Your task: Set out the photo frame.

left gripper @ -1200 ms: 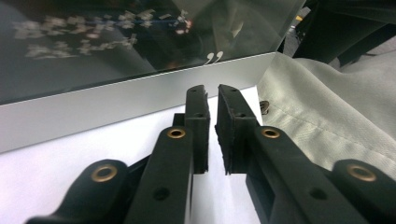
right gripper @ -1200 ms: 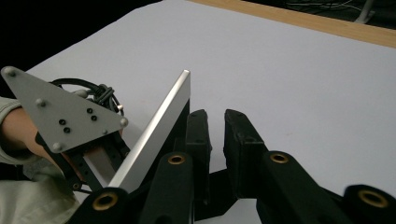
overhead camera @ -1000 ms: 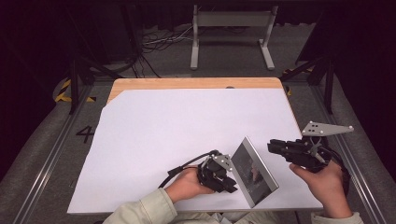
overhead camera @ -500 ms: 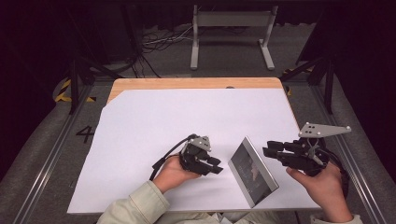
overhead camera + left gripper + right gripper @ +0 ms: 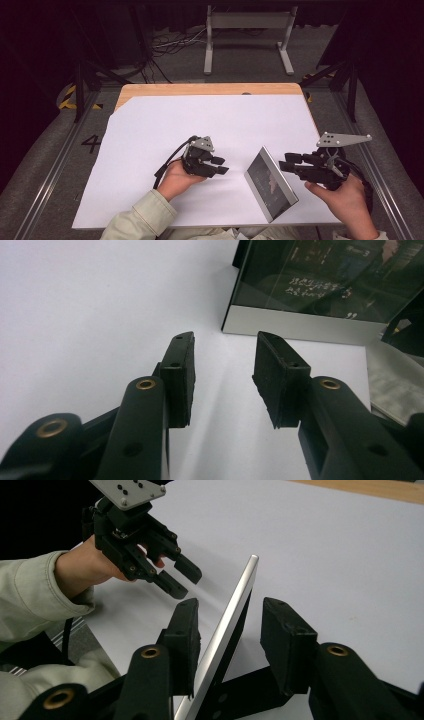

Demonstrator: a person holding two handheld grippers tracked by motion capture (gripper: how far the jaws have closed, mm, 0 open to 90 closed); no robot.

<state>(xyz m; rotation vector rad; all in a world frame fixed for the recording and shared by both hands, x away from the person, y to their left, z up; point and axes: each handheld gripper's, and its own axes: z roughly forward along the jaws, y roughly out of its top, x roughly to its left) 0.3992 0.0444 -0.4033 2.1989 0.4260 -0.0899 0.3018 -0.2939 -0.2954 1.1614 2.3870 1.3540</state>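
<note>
- The white sheet [image 5: 200,120] covering the bench [image 5: 210,89] lies bare across its far and left parts, giving open room there.
- A tilted picture frame [image 5: 271,184] stands near the bench's front right corner, the one obstacle on the sheet.
- The left gripper [image 5: 221,166], jaws apart, sits left of the frame with a bare strip of sheet between them.
- The right gripper [image 5: 285,167] is close at the frame's right side; its parted jaws straddle the frame's upper edge.

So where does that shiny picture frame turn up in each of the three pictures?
High view: picture frame lower right, standing on white sheet.
Left gripper view: top right, beyond the jaws.
Right gripper view: edge-on, centre, between open jaws.
Shared landmark: the white sheet.
</note>
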